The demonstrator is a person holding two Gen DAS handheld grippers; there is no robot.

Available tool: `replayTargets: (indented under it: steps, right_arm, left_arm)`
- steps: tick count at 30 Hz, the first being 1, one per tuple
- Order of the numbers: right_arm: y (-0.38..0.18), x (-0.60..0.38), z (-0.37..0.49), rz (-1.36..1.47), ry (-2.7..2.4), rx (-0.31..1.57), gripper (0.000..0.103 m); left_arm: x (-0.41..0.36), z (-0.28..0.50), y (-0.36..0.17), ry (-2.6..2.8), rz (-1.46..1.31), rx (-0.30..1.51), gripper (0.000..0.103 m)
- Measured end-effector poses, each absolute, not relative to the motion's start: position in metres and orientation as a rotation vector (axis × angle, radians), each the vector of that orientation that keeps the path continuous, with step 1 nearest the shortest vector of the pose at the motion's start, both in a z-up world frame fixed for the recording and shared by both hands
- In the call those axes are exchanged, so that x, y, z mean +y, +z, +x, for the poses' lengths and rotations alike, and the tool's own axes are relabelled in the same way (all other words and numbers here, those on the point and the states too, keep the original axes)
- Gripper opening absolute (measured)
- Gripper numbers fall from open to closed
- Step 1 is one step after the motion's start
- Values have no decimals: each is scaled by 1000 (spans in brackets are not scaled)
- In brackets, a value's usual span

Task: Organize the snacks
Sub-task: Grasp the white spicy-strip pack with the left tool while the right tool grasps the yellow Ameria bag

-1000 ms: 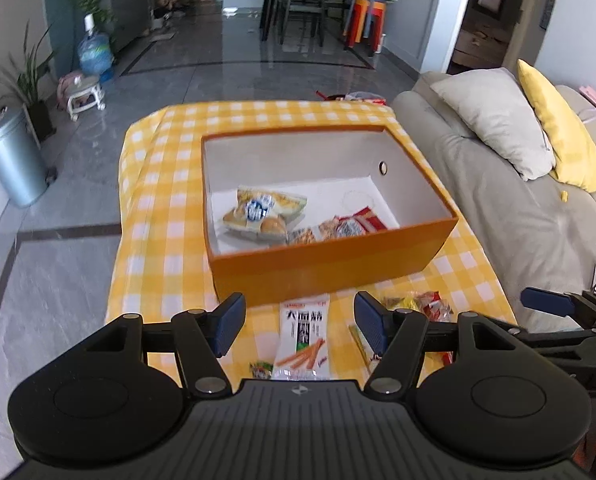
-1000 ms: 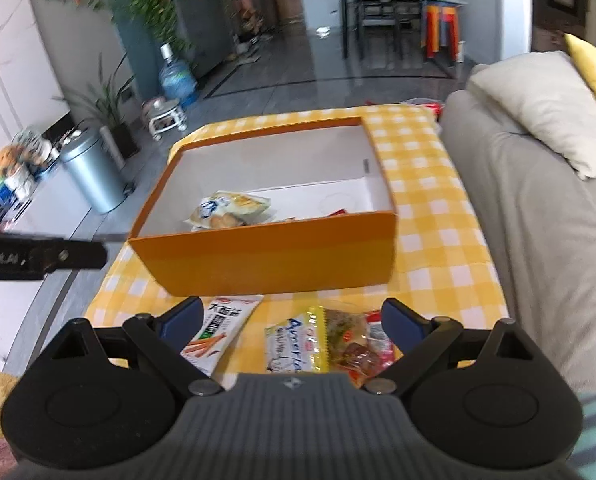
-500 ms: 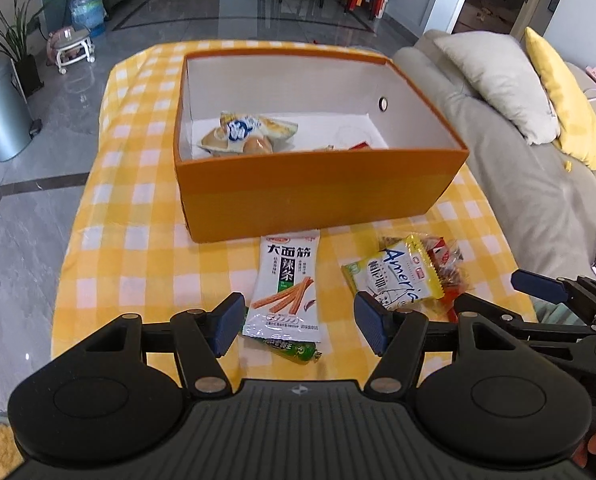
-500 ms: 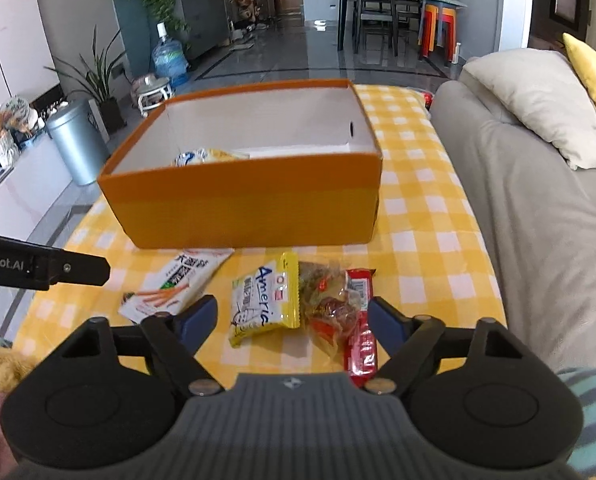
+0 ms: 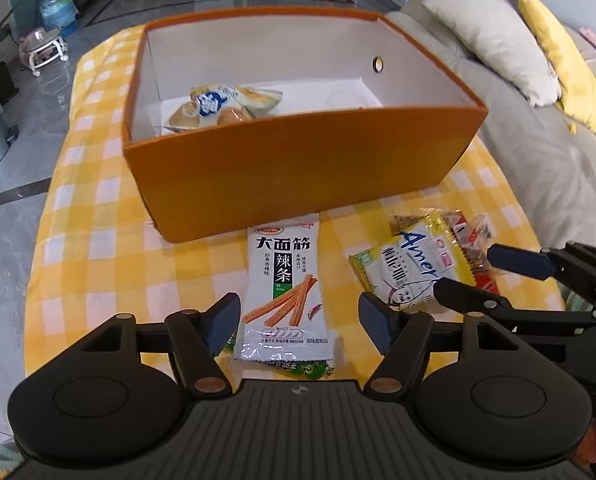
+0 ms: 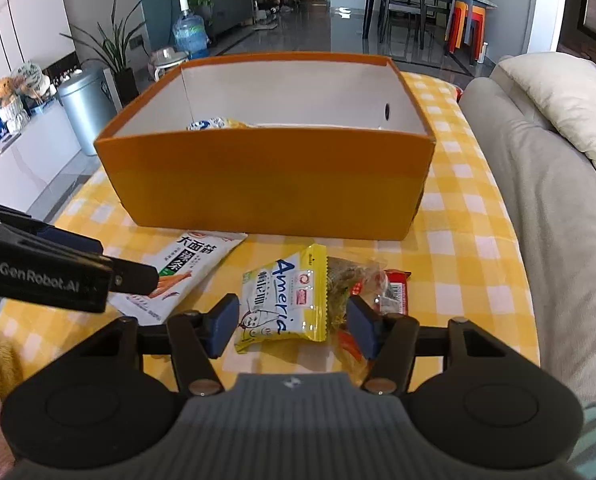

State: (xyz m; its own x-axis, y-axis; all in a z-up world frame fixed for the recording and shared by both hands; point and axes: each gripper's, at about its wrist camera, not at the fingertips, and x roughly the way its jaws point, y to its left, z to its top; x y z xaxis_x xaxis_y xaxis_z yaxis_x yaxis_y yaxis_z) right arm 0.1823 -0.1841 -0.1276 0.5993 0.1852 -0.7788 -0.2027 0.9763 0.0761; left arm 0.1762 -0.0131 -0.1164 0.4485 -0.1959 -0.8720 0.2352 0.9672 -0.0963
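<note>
Our left gripper [image 5: 298,322] opens wide astride the white spicy-stick packet [image 5: 286,292]; our right gripper [image 6: 292,326] is closing, pads not yet pressing, around the yellow foil biscuit packet [image 6: 284,300].

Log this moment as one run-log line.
left gripper: jaws opening astride white spicy-strip packet | right gripper: jaws closing around yellow Ameria packet, not yet gripped | orange cardboard box: bread packet inside

Box [image 5: 298,176] sits mid-table on cloth [image 5: 98,240], w/ one snack bag [image 5: 222,106] inside at left. In front of box: spicy-strip packet [image 5: 284,292] left, noodle pack [image 5: 405,268] right, overlapping wrapped snacks [image 6: 361,280]. Sofa [image 6: 557,220] lies right of table.
</note>
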Motion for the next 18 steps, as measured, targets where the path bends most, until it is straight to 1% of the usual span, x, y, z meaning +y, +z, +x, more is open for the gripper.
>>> replayTargets:
  steps: [8,12,18]
  right_arm:
    - [-140,-180,196,-30,233,926,58]
    - [-144,-180,199,-27,239,932,53]
    - [-148,-178,203,-27,251,936,51]
  left_arm:
    - [-18,200,-137,-280,37,1128,82]
    - [-22,210,-147,-276,53,1149,82]
    - [-21,220,-160,-264,61,1185,83]
